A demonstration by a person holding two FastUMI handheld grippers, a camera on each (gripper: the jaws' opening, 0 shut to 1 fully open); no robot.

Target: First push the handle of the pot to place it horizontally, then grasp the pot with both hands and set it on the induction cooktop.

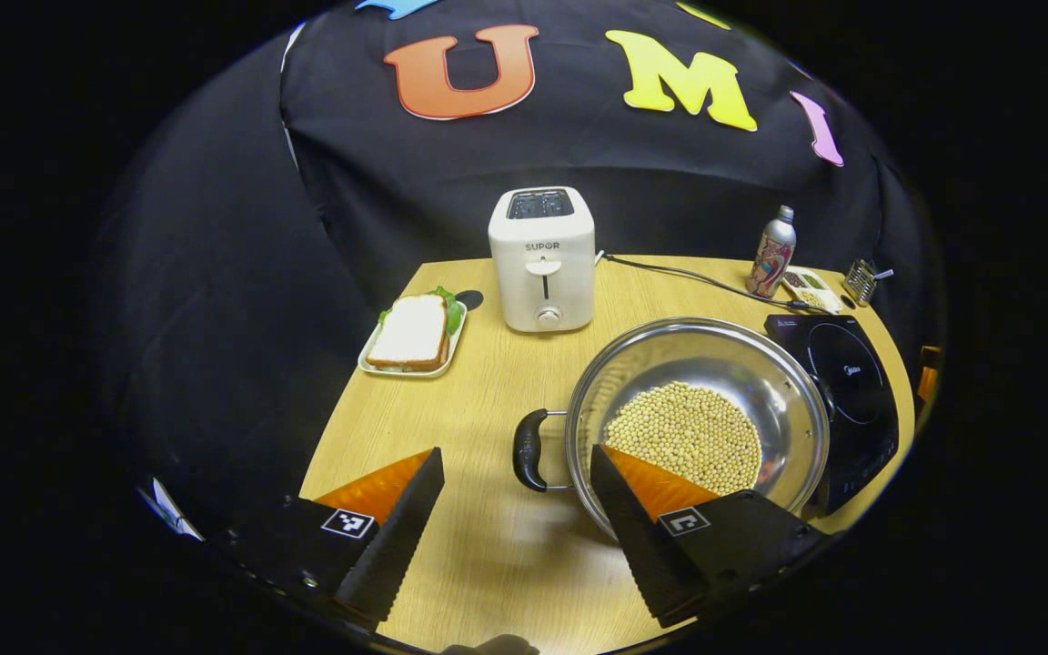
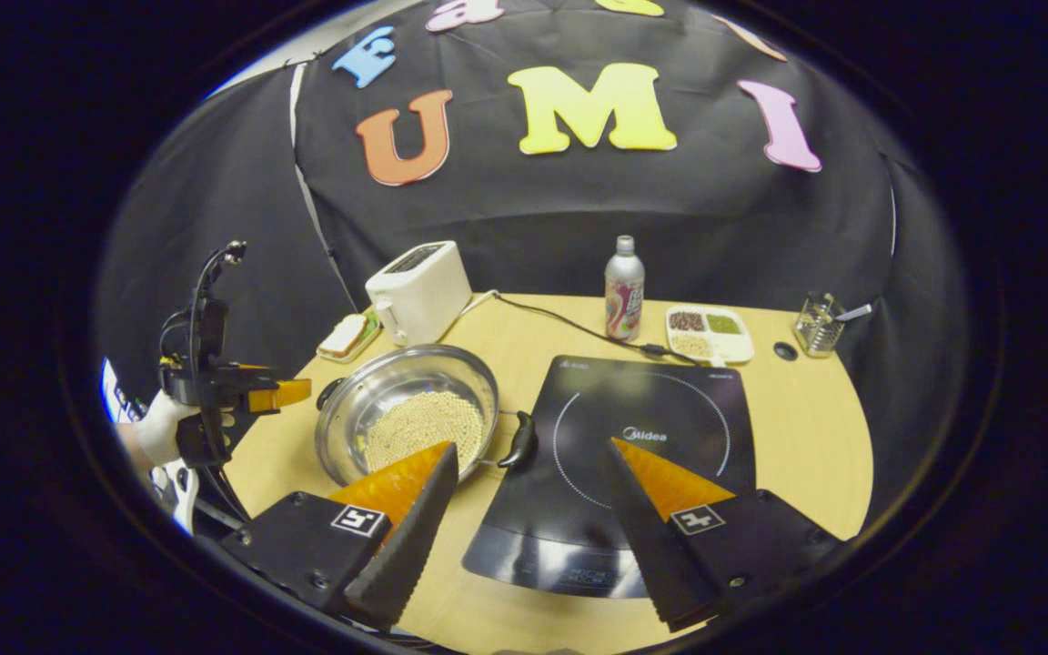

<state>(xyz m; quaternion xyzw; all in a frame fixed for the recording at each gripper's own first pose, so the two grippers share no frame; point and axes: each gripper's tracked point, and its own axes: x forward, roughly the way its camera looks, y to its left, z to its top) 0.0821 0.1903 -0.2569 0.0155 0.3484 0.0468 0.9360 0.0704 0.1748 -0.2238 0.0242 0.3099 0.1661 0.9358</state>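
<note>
A steel pot [image 1: 760,364] holding pale beans stands on the wooden table [image 1: 488,546], right beside the black induction cooktop [image 1: 851,391]. My left gripper [image 1: 515,452] is open, and the pot's black left handle [image 1: 529,450] shows between its fingertips; its right finger overlaps the pot's near rim. In the right gripper view the pot [image 2: 378,391] sits left of the cooktop [image 2: 670,409]. My right gripper [image 2: 533,448] is open too, with the pot's right handle [image 2: 521,441] showing between its tips, over the cooktop's left edge. The left gripper [image 2: 292,393] hovers left of the pot, held by a gloved hand [image 2: 160,432].
A white toaster [image 1: 542,259] stands behind the pot, its cord [image 1: 688,277] running right. A sandwich on a plate [image 1: 412,335] lies back left. A bottle [image 2: 624,296], a divided tray of grains [image 2: 709,332] and a wire holder [image 2: 817,335] line the far edge.
</note>
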